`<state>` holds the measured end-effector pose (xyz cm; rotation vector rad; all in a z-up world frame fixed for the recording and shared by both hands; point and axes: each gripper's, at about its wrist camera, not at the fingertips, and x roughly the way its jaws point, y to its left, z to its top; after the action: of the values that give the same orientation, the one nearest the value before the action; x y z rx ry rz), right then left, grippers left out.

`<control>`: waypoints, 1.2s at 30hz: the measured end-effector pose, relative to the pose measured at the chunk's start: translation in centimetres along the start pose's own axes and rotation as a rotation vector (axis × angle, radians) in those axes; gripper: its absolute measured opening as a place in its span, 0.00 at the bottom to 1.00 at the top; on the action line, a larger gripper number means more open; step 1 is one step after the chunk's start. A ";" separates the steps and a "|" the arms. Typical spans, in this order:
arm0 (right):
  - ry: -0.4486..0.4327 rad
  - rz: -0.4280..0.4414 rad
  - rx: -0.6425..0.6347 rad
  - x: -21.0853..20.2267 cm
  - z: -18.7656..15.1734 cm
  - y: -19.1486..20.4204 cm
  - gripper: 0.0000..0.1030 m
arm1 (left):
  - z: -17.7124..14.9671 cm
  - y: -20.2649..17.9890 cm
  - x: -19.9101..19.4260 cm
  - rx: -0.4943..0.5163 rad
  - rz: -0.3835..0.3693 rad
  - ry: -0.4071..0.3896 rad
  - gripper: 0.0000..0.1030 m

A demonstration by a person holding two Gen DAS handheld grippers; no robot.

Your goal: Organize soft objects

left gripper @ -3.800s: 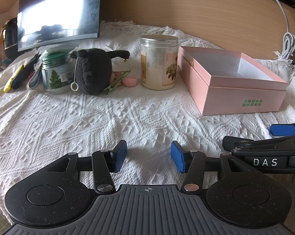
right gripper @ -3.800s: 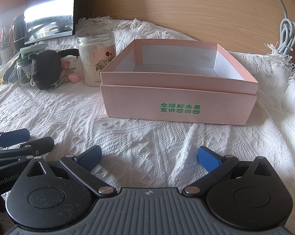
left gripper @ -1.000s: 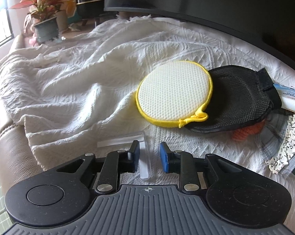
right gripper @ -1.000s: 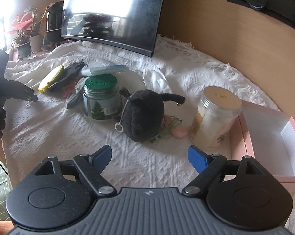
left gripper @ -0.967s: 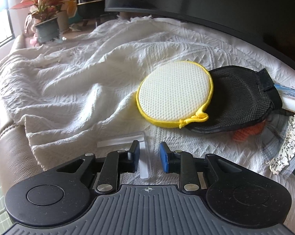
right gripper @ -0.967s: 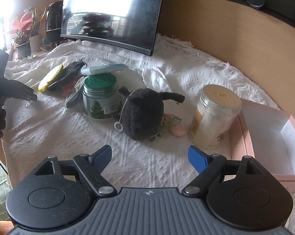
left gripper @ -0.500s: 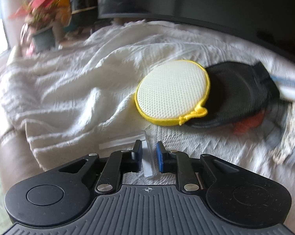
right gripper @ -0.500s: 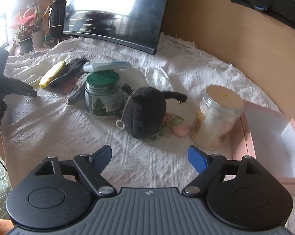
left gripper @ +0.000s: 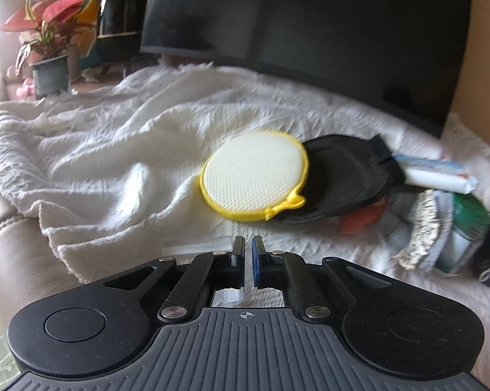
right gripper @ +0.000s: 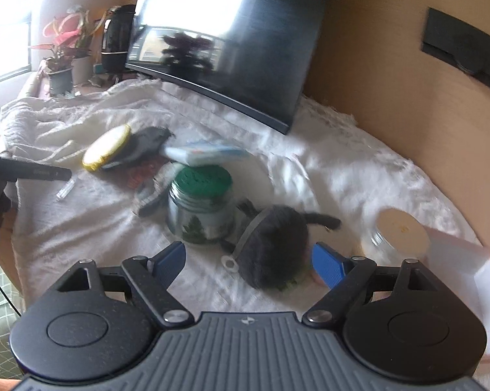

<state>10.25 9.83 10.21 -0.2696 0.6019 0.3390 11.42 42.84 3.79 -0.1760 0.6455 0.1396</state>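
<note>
In the left wrist view a round yellow-rimmed sponge pad (left gripper: pixel 254 176) lies on a black mitt (left gripper: pixel 349 176), ahead of my left gripper (left gripper: pixel 248 250). The left jaws are nearly closed with nothing between them; a clear plastic tube (left gripper: pixel 199 247) lies on the cloth under them. In the right wrist view my right gripper (right gripper: pixel 247 260) is open, just before a black plush toy (right gripper: pixel 272 244) that lies between its fingers' line. The pad (right gripper: pixel 106 147), the mitt (right gripper: pixel 147 145) and the left gripper (right gripper: pixel 33 172) show at far left. The pink box (right gripper: pixel 473 280) is at right.
A green-lidded jar (right gripper: pixel 201 205) stands left of the plush, with a white tube (right gripper: pixel 206 153) behind it. A cream jar (right gripper: pixel 398 231) stands by the box. A dark monitor (right gripper: pixel 225 49) is at the back. The cloth's edge (left gripper: pixel 59 254) drops off at left.
My left gripper has closed from a narrow gap to nearly shut and lifted slightly. My right gripper has moved forward toward the plush toy, staying open.
</note>
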 end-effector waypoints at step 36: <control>0.310 0.424 -0.022 24.3 16.6 18.1 0.23 | 1.7 2.6 4.6 -0.079 -0.091 0.194 0.21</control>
<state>30.38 37.56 6.27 -0.2158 0.9640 0.7206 15.57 46.07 2.00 -0.2967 0.8245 0.0609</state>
